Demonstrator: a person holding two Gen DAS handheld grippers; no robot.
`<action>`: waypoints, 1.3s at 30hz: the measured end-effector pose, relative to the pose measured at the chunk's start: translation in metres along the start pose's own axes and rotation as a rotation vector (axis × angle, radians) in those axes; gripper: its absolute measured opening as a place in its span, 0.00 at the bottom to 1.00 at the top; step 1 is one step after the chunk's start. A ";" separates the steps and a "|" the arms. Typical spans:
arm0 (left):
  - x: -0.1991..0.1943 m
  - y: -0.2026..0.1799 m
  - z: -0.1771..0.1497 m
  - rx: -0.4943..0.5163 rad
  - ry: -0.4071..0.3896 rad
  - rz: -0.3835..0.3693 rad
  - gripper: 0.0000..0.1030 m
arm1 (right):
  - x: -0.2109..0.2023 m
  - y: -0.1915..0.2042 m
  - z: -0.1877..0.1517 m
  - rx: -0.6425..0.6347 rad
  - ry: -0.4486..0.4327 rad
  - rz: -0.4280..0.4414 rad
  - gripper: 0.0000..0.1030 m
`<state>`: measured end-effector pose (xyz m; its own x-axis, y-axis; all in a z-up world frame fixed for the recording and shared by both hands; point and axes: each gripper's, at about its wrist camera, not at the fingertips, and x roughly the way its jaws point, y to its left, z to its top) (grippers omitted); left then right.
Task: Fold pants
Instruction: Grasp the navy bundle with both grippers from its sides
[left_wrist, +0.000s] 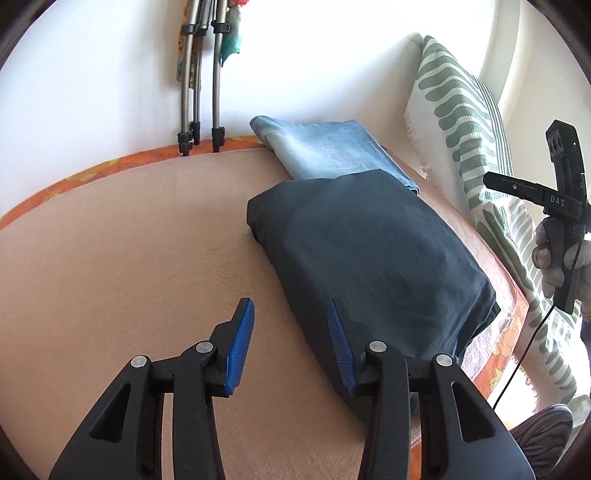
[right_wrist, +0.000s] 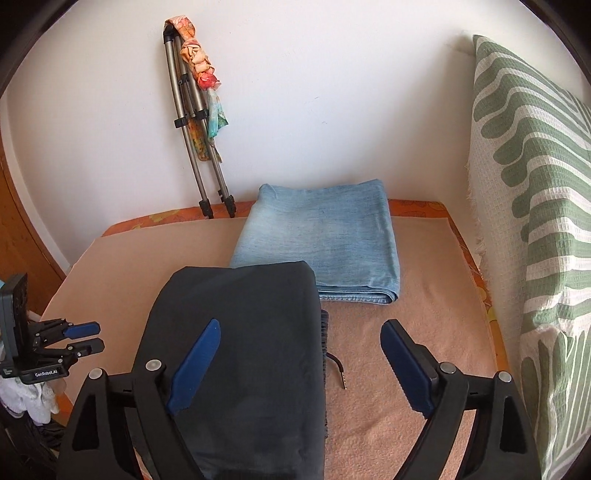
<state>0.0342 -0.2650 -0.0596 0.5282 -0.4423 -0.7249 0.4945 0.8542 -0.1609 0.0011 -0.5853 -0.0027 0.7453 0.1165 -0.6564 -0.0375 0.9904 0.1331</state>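
Observation:
Dark navy pants (left_wrist: 373, 258) lie folded into a compact rectangle on the peach blanket (left_wrist: 129, 258); they also show in the right wrist view (right_wrist: 243, 332). A drawstring end (right_wrist: 340, 369) pokes out at their right side. My left gripper (left_wrist: 291, 343) is open and empty, hovering at the pants' near left edge. My right gripper (right_wrist: 299, 365) is open and empty above the pants' right edge. The right gripper's body shows in the left wrist view (left_wrist: 554, 206), and the left gripper in the right wrist view (right_wrist: 77, 338).
Folded light blue jeans (right_wrist: 321, 247) lie behind the dark pants near the wall. A green-striped cushion (right_wrist: 535, 206) stands at the right. A folded tripod (right_wrist: 195, 140) with a scarf leans on the wall. The bed's orange edge (right_wrist: 476, 258) runs alongside.

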 end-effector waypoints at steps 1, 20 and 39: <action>0.002 -0.001 0.002 -0.005 -0.001 -0.008 0.39 | -0.001 -0.003 -0.002 -0.002 -0.001 -0.008 0.90; 0.100 0.023 0.022 -0.297 0.184 -0.129 0.57 | 0.122 -0.039 -0.024 0.141 0.328 0.164 0.97; 0.121 0.008 0.028 -0.197 0.086 -0.224 0.26 | 0.146 -0.037 -0.052 0.203 0.298 0.467 0.31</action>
<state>0.1215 -0.3193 -0.1298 0.3565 -0.6077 -0.7097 0.4440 0.7785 -0.4436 0.0769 -0.6014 -0.1419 0.4600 0.5818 -0.6708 -0.1663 0.7985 0.5785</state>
